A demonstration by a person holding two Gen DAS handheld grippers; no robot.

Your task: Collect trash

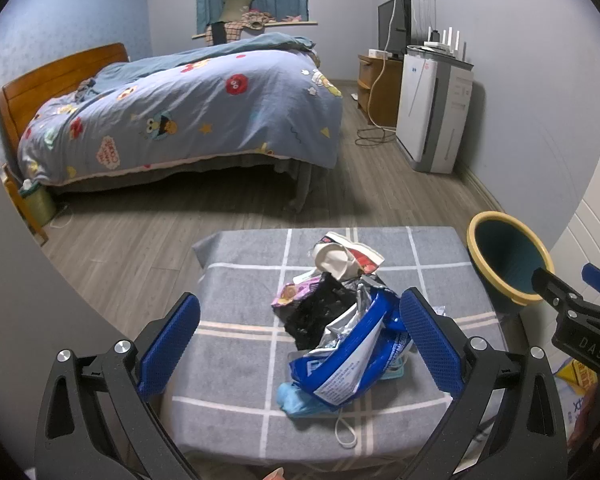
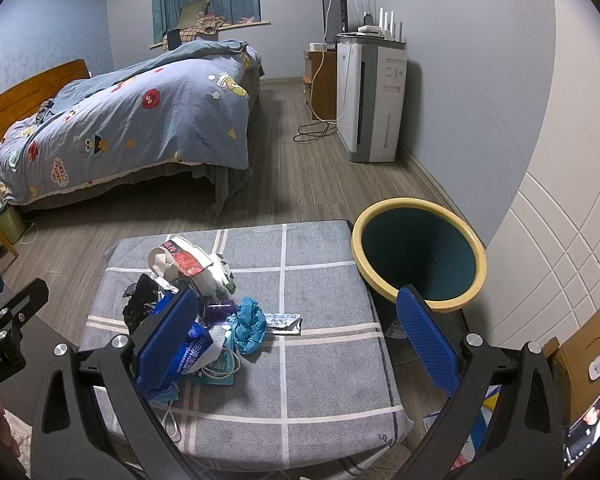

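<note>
A heap of trash lies on a grey checked stool (image 1: 240, 280) (image 2: 324, 280): a blue-and-silver wrapper (image 1: 352, 352) (image 2: 188, 352), a black bag (image 1: 320, 312) (image 2: 140, 300), a crushed paper cup (image 1: 340, 258) (image 2: 176, 258), a teal crumpled glove (image 2: 250, 322) and a small flat packet (image 2: 282, 320). My left gripper (image 1: 300, 340) stands open above the stool, the blue wrapper near its right pad. My right gripper (image 2: 296, 328) is open too, its left pad beside the heap. A teal bin with a yellow rim (image 1: 508, 256) (image 2: 418, 256) stands right of the stool.
A bed (image 1: 180, 120) (image 2: 120, 120) with a blue patterned cover fills the far left. An air purifier (image 1: 432, 108) (image 2: 370, 100), a wooden cabinet (image 1: 380, 88) and floor cables (image 2: 314, 132) line the right wall. A cardboard box (image 2: 584, 360) sits at the lower right.
</note>
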